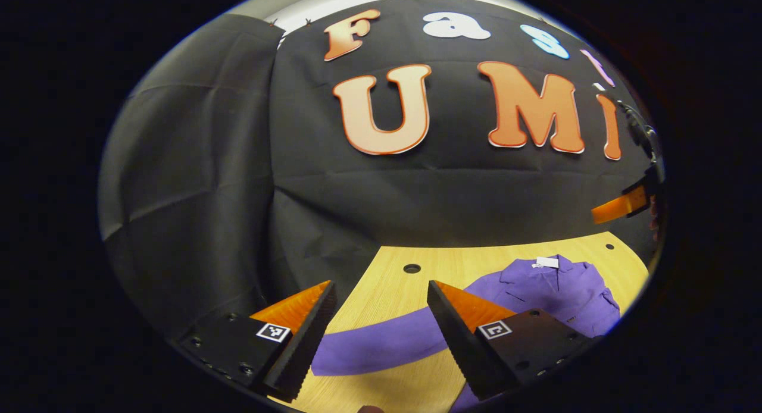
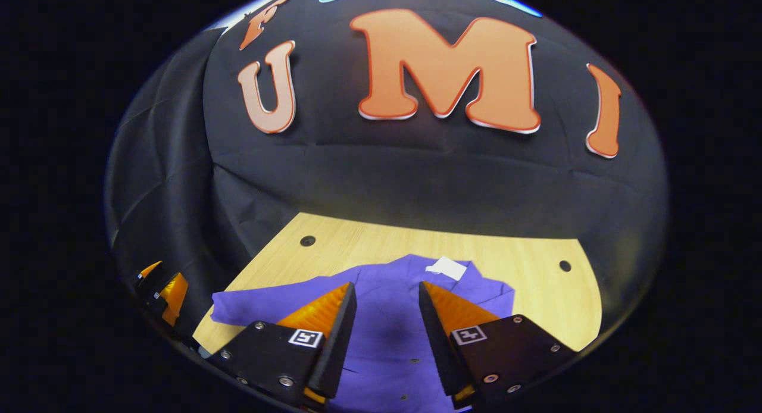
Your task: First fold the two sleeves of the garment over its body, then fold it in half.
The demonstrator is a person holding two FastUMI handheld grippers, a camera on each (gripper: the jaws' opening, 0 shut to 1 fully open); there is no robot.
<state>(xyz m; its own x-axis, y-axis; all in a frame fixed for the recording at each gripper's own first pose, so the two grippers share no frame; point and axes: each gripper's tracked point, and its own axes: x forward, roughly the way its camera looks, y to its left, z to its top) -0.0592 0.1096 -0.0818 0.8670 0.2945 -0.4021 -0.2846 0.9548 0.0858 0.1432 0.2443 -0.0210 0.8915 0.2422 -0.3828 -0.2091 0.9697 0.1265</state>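
One purple shirt [image 2: 387,335] lies flat on the wooden table [image 2: 536,294], collar and white neck tag [image 2: 446,268] toward the black cloth wall [image 2: 417,187]. In the right gripper view, the right gripper [image 2: 387,297] hovers over the shirt's body with its two fingers apart and nothing between them, the tag just beyond their tips. In the left gripper view, the left gripper [image 1: 381,291] hangs above the outstretched sleeve [image 1: 381,344], its fingers also spread and holding nothing; the sleeve runs across beneath them toward the shirt's body at the right. Two grippers, each with two fingers, are in use. Three round holes [image 2: 308,241] can be counted in the tabletop near its far edge. Black cloth closes the booth behind and to the side.
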